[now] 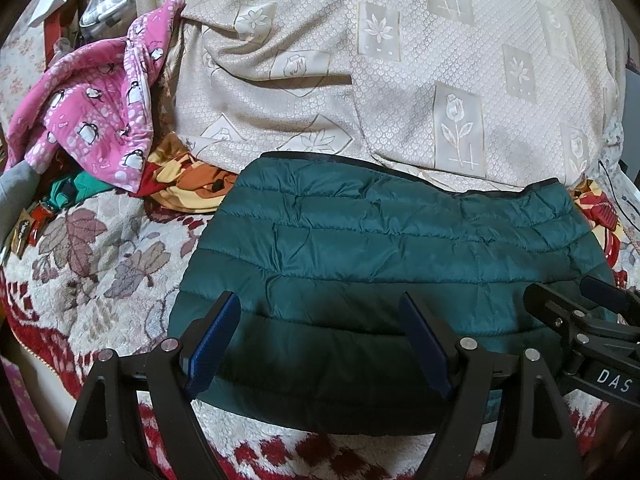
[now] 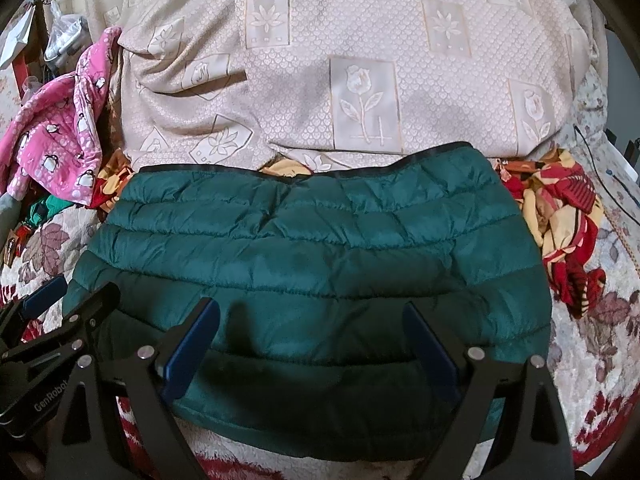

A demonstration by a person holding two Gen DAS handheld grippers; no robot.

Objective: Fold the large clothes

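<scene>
Two grippers, left gripper (image 1: pixel 320 344) and right gripper (image 2: pixel 312 352), are held spread wide, empty, above the folded teal quilted puffer jacket (image 1: pixel 384 248), laid on a leaf-patterned fleece blanket (image 1: pixel 100 248).

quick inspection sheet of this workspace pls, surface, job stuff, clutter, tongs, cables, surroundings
surface: fleece blanket with leaf print and red border, on a bed.
job's things: green quilted jacket lies folded flat, dark trimmed edge at the far side.
clutter: pink penguin garment heaped far left; red and yellow cloth bunched at the jacket's right.
grippers: left tongs open over the jacket's near edge, holding nothing; right tongs the same.
cables: thin dark cable on the bed, far right.
surroundings: cream flower-pattern cover behind the jacket; plastic bag upper left.
</scene>
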